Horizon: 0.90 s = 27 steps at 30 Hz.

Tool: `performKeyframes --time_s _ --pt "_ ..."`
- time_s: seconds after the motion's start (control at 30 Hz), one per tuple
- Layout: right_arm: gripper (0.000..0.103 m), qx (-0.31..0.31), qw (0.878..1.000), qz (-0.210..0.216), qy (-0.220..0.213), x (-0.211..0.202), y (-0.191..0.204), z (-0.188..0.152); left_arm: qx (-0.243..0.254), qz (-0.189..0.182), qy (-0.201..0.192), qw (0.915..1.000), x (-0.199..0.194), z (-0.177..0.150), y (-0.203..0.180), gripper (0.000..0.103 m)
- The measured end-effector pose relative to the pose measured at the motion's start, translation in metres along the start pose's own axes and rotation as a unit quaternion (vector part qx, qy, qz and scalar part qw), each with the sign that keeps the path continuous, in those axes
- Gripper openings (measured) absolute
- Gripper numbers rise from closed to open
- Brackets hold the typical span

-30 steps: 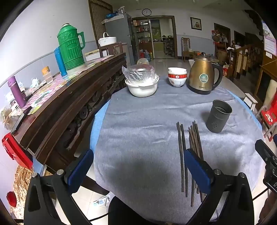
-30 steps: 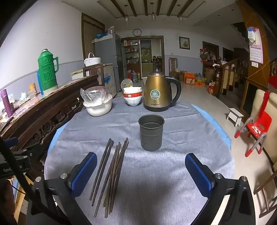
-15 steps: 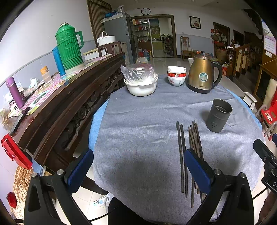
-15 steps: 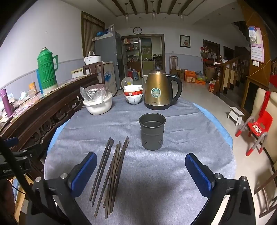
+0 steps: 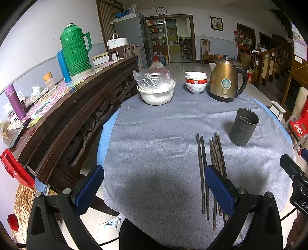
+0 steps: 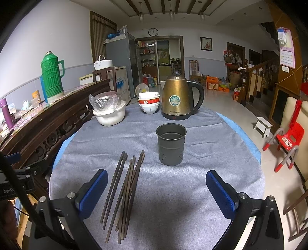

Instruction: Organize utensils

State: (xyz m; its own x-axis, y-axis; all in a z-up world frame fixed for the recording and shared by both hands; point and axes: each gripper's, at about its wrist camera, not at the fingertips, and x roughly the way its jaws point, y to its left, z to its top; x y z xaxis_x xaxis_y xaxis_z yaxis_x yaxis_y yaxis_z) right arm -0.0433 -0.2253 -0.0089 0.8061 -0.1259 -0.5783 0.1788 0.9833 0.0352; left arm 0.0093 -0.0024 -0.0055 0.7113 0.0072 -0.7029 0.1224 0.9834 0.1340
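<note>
Both views: moderately dim indoor light from ceiling lamps (image 6: 141, 16), upper centre of the right wrist frame. Soft dark shadows fall on the table (image 5: 163, 150) at lower centre. Glare marks the kettle (image 6: 176, 100). Focus is sharp throughout. Fisheye distortion bends the edges; the corners are vignetted black.

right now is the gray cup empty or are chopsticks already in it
Empty. The cup stands upright with bare inside walls; the chopsticks all lie on the cloth beside it.
</note>
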Motion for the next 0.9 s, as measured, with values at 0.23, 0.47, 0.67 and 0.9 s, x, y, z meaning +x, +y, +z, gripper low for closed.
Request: performKeyframes --time_s 0.23,0.47,0.67,0.9 --pt "0.103 0.002 1.0 0.002 0.004 0.004 -0.001 0.0 0.002 0.003 -0.007 1.0 0.002 0.001 -0.001 0.103" --pt "0.103 0.004 1.0 0.003 0.006 0.006 -0.001 0.0 -0.003 0.0 -0.012 0.9999 0.003 0.0 -0.001 0.103" --pt "0.103 0.006 1.0 0.003 0.009 0.009 -0.001 0.0 -0.001 0.002 -0.019 0.9998 0.004 0.0 -0.002 0.103" --pt "0.103 0.011 1.0 0.006 0.015 0.014 -0.001 0.0 0.007 0.011 -0.019 0.9997 0.009 0.001 -0.002 0.103"
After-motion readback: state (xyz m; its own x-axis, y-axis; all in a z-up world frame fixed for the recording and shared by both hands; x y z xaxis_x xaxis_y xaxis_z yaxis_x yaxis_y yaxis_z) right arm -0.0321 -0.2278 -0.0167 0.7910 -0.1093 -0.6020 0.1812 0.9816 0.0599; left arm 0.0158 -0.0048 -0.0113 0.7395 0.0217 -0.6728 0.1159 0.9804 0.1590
